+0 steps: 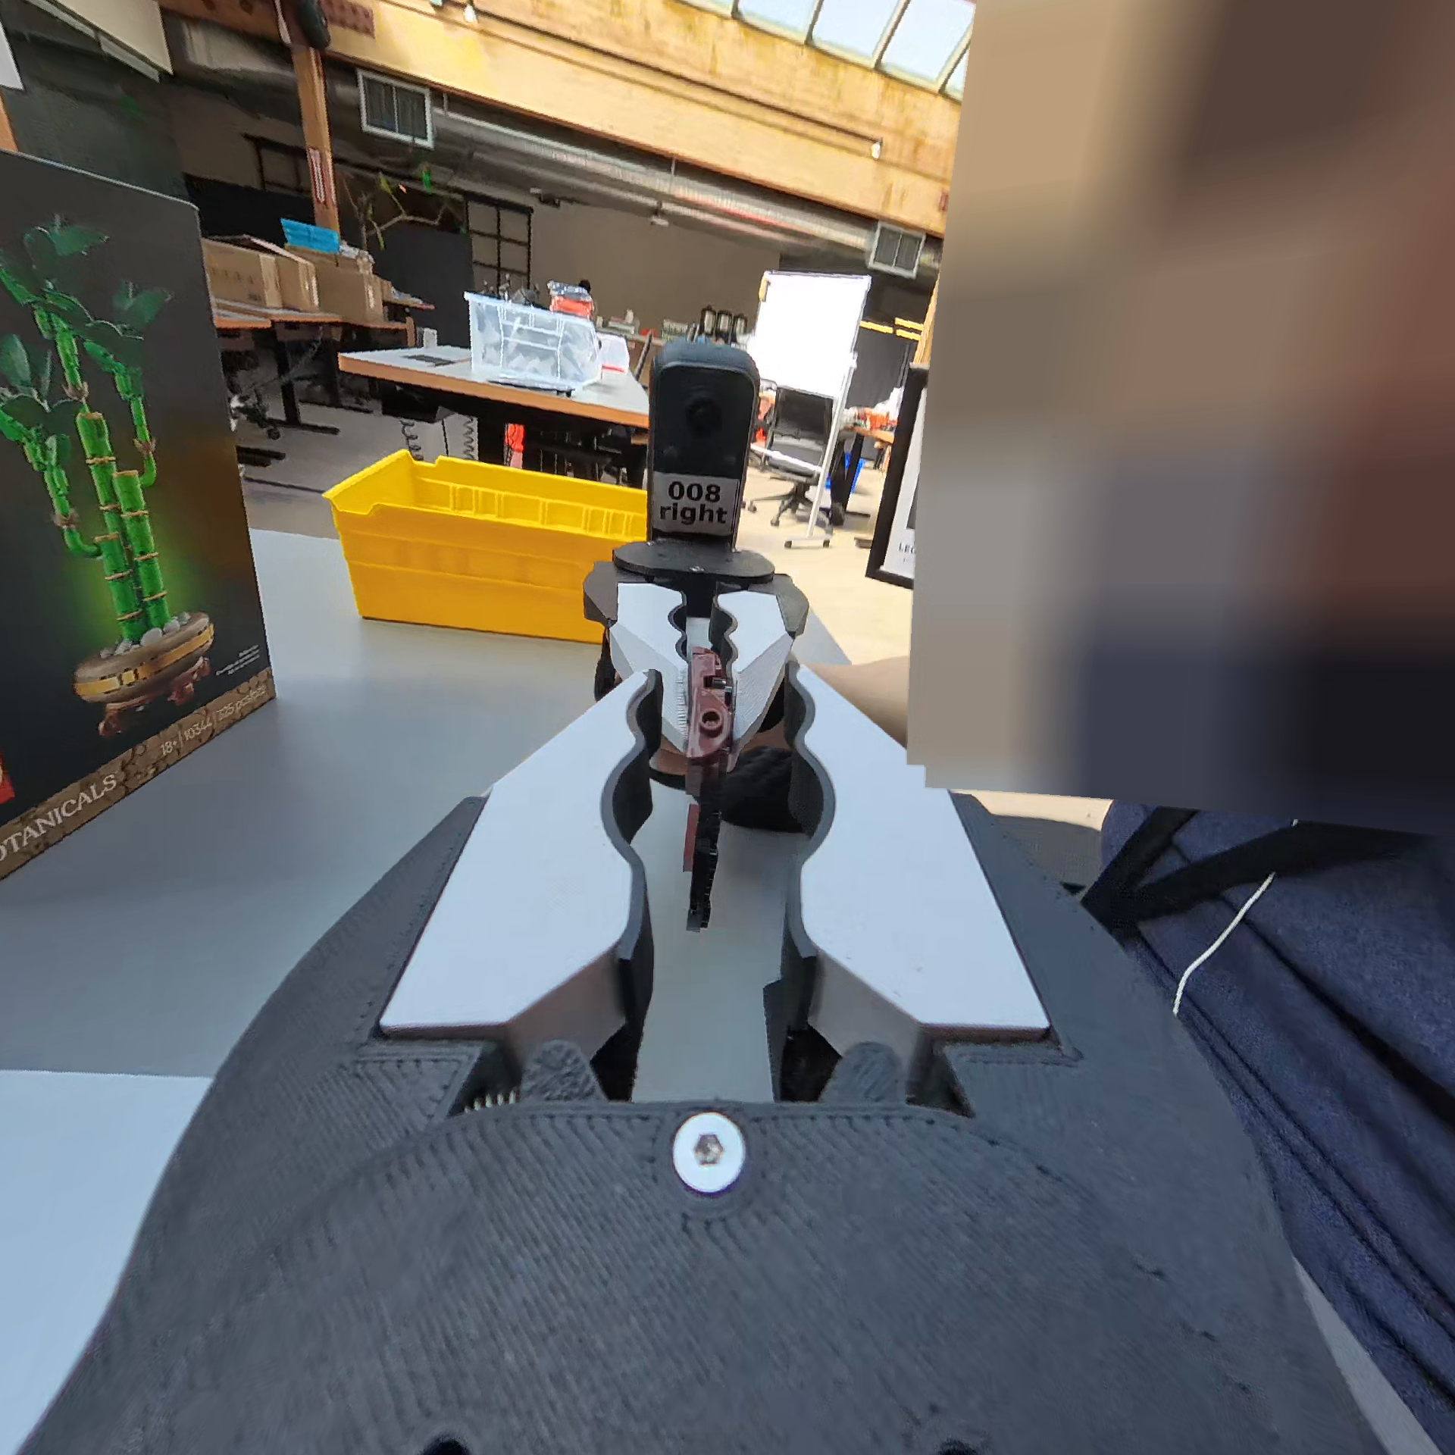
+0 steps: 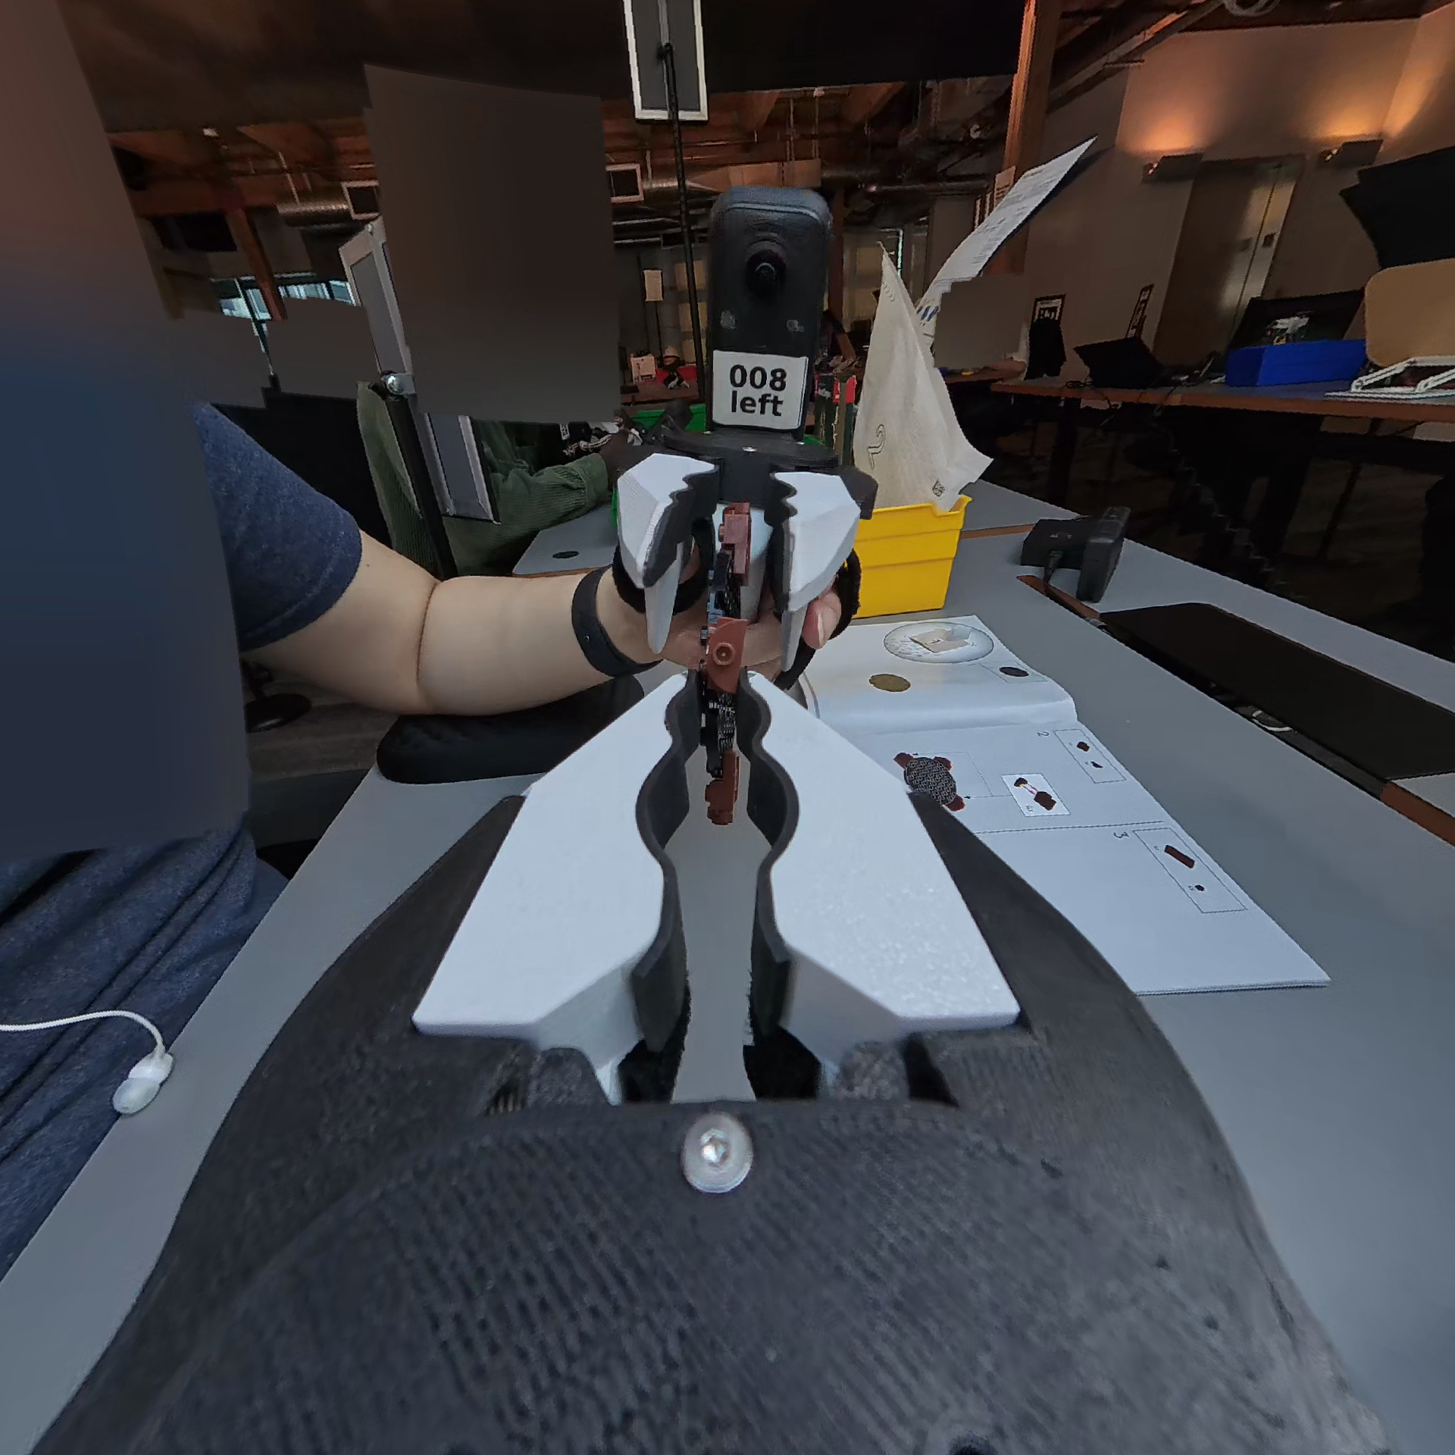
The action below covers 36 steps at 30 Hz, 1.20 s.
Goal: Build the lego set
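Observation:
A thin Lego assembly (image 1: 703, 834), a black plate with reddish-brown pieces, is held edge-on in the air between the two grippers, which face each other tip to tip. My right gripper (image 2: 718, 681) is shut on the assembly (image 2: 720, 732); it also shows in the left wrist view (image 1: 705, 732). My left gripper (image 1: 720, 685) is open. Its fingers stand on either side of the assembly's other end with clear gaps, as the right wrist view (image 2: 728, 630) shows too.
The Lego box (image 1: 118, 512) stands upright at the left on the grey table (image 1: 354, 748). A yellow bin (image 1: 472, 543) sits behind, holding a white paper bag (image 2: 905, 409). An open instruction booklet (image 2: 1063, 827) lies on the right. A person's arm (image 2: 472, 630) reaches across. My two grippers' fingertips are within a few centimetres of each other.

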Motion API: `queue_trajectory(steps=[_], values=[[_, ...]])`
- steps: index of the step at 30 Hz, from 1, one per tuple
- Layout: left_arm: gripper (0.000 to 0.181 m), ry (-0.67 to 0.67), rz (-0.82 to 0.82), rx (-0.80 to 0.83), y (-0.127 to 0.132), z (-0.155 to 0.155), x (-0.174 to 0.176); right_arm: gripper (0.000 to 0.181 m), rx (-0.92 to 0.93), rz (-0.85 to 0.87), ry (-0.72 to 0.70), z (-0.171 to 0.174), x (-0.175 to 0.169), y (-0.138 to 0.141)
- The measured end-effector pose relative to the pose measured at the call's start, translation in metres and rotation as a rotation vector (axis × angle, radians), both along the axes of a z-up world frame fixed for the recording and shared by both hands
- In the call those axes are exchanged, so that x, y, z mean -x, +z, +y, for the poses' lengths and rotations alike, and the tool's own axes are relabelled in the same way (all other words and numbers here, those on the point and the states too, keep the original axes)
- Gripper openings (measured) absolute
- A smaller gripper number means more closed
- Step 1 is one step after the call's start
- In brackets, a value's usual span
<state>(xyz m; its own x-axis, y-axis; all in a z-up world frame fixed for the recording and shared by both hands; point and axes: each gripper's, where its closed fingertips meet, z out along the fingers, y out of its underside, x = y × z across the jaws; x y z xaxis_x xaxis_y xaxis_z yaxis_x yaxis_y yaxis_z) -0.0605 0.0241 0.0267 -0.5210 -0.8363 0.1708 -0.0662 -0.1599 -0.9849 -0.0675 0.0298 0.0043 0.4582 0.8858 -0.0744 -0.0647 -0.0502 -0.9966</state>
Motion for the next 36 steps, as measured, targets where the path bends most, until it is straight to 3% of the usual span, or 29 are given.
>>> queue_trajectory(steps=[5, 9, 15, 25, 31, 36], values=[[0.023, 0.003, 0.067, -0.18, -0.019, -0.009, 0.0, 0.007, -0.059, -0.076, 0.027, -0.007, 0.009, -0.005], [0.007, -0.005, 0.018, -0.245, -0.018, -0.017, 0.001, 0.007, -0.117, -0.114, 0.019, -0.01, 0.009, -0.005], [0.007, 0.03, -0.009, -0.363, -0.018, -0.02, 0.002, 0.007, -0.165, -0.144, 0.008, -0.012, 0.01, -0.004], [0.007, 0.078, -0.019, -0.413, -0.015, -0.015, 0.001, 0.024, -0.252, -0.165, -0.038, -0.014, 0.001, 0.006], [0.007, 0.066, -0.005, -0.458, -0.019, -0.02, 0.001, 0.007, -0.255, -0.139, -0.02, -0.018, 0.0, 0.01], [0.007, 0.074, 0.01, -0.452, -0.02, -0.018, 0.0, 0.007, -0.209, -0.137, -0.022, -0.015, 0.0, 0.009]])
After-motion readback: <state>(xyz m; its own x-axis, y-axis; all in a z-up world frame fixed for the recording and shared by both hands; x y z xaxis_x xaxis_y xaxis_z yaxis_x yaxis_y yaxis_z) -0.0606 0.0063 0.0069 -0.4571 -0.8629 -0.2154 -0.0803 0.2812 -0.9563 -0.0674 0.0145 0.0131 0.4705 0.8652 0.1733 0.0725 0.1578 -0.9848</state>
